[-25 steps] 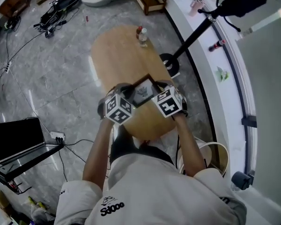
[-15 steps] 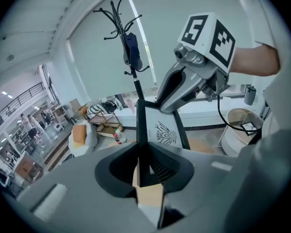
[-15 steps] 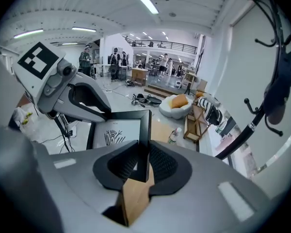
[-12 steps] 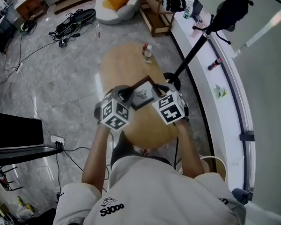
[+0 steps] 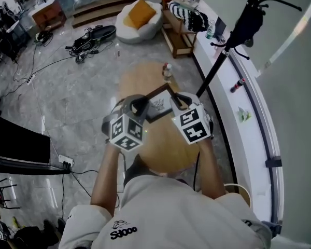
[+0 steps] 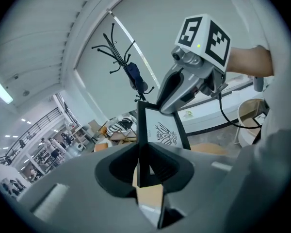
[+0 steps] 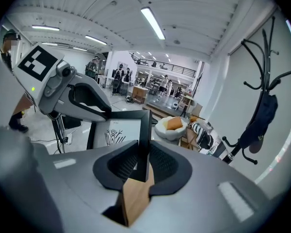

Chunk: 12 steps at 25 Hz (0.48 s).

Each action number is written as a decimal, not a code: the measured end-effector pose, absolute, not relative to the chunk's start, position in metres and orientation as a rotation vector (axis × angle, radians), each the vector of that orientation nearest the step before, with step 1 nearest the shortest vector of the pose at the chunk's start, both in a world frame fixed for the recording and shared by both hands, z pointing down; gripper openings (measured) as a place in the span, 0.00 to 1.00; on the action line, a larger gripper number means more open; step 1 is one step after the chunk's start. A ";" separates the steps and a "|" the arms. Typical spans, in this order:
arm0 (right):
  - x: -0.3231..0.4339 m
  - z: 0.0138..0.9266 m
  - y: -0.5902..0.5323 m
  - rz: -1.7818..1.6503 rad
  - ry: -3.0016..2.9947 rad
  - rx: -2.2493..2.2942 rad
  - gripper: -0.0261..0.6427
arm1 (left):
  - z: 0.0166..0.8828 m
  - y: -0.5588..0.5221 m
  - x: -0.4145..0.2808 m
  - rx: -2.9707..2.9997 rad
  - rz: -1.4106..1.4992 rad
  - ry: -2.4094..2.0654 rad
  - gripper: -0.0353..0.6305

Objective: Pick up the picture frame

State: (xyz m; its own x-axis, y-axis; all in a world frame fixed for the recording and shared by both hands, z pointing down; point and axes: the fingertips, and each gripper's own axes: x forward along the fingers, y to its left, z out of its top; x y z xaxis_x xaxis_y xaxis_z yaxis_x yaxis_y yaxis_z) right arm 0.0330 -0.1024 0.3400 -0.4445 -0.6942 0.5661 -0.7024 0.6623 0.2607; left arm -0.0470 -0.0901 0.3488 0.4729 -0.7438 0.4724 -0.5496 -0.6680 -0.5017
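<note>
Left hand-held gripper (image 5: pixel 139 105) and right hand-held gripper (image 5: pixel 178 101) each clamp a picture frame (image 5: pixel 158 107) edge, above desk (image 5: pixel 168 144); bottle (image 5: pixel 167 71) far, coat stand (image 5: pixel 217 61) right.

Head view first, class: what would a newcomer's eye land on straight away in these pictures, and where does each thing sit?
A black picture frame with a line drawing is held up over the oval wooden table in mid-picture, the left hand-held gripper clamped on its left edge and the right hand-held gripper on its right. A black coat stand rises at the upper right.
</note>
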 end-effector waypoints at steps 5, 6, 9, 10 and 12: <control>0.033 0.310 -0.077 -0.039 -2.261 1.083 0.15 | 0.319 -0.065 -0.047 -2.404 -0.952 1.116 0.17; 0.033 0.305 -0.073 -0.048 -2.266 1.083 0.15 | 0.315 -0.061 -0.047 -2.405 -0.944 1.118 0.17; 0.032 0.291 -0.063 -0.070 -2.283 1.079 0.15 | 0.304 -0.052 -0.048 -2.405 -0.925 1.124 0.17; 0.032 0.288 -0.061 -0.078 -2.287 1.077 0.15 | 0.301 -0.050 -0.049 -2.400 -0.922 1.127 0.17; 0.030 0.283 -0.054 -0.092 -2.291 1.072 0.15 | 0.296 -0.042 -0.051 -2.389 -0.919 1.133 0.17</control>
